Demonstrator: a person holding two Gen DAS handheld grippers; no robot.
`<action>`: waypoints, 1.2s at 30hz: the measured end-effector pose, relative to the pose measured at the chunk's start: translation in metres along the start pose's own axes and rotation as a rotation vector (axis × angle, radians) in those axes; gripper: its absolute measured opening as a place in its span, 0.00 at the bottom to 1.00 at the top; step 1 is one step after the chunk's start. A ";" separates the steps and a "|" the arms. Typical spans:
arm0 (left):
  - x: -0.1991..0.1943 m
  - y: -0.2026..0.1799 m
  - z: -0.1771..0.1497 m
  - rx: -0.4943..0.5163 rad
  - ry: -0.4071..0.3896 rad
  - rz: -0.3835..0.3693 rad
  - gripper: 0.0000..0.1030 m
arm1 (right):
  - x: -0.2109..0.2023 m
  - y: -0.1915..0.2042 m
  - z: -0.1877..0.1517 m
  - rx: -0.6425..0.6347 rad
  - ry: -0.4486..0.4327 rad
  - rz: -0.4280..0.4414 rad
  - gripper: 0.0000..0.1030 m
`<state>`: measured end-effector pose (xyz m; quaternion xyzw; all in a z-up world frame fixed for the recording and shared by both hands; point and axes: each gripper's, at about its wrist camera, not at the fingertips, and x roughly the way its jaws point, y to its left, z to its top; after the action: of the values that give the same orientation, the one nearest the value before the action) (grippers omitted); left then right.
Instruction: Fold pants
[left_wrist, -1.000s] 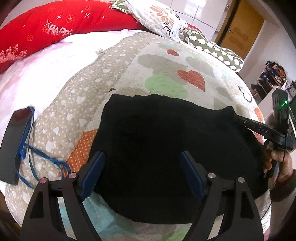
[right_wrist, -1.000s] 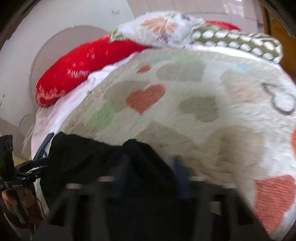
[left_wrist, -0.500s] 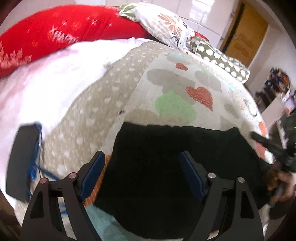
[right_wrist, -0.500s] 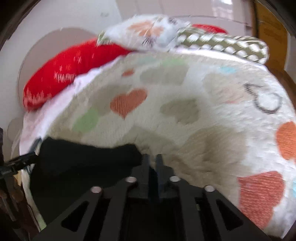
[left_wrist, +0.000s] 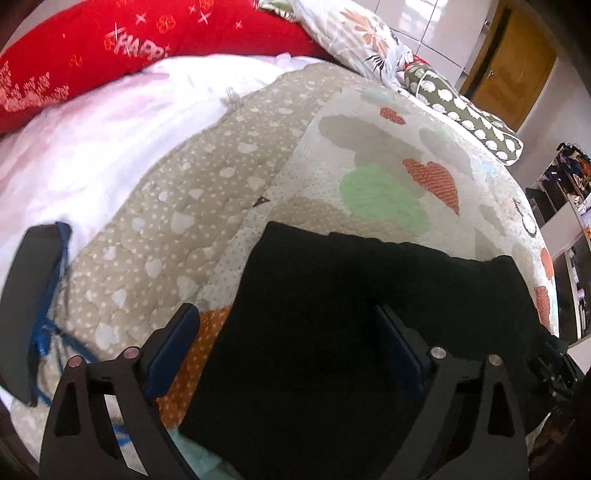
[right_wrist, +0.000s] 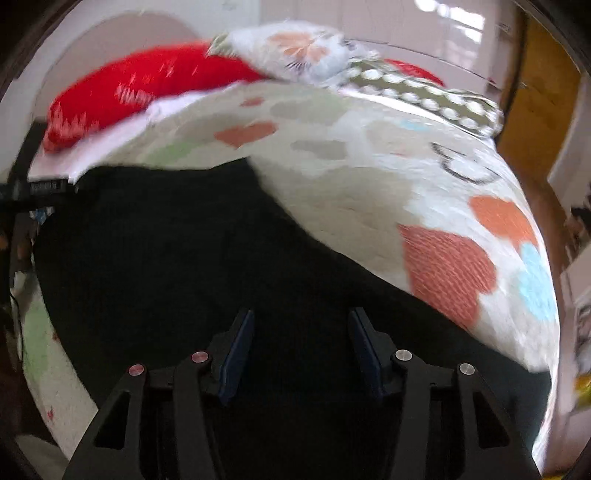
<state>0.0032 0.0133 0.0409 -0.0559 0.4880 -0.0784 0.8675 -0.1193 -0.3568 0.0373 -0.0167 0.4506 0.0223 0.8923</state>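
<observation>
The black pants (left_wrist: 369, 314) lie folded into a flat block on the heart-patterned quilt (left_wrist: 369, 166). My left gripper (left_wrist: 286, 332) hovers over their left edge, its jaws opening wide with nothing pinched: one finger is over the quilt's orange patch, the other over the cloth. In the right wrist view the pants (right_wrist: 184, 240) fill the lower half. My right gripper (right_wrist: 301, 332) is above them, jaws opening, with only flat cloth beneath and nothing pressed by the pads. The left gripper (right_wrist: 40, 188) shows at that view's left edge.
A red pillow (left_wrist: 110, 55), a floral pillow (left_wrist: 351, 33) and a green dotted bolster (left_wrist: 469, 110) line the far side of the bed. A dark phone (left_wrist: 29, 302) with a blue cord lies at the left. A wooden door (left_wrist: 513, 66) and shelves (left_wrist: 569, 229) stand at the right.
The right gripper, shut at the pants' far edge before, has let go, opened and swung back over the cloth. The left jaws have spread wider and the left view shifted slightly.
</observation>
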 end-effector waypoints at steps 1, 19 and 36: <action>-0.007 -0.003 0.000 0.008 -0.015 -0.001 0.92 | -0.007 -0.009 -0.004 0.036 -0.009 0.012 0.52; -0.035 -0.118 -0.029 0.209 0.000 -0.189 0.92 | -0.077 -0.121 -0.055 0.293 -0.051 -0.114 0.07; -0.026 -0.188 -0.095 0.370 0.110 -0.290 0.92 | -0.055 -0.144 -0.031 0.329 -0.068 -0.124 0.03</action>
<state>-0.1070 -0.1683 0.0463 0.0386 0.4986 -0.2930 0.8149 -0.1685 -0.5036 0.0646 0.1029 0.4156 -0.1061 0.8974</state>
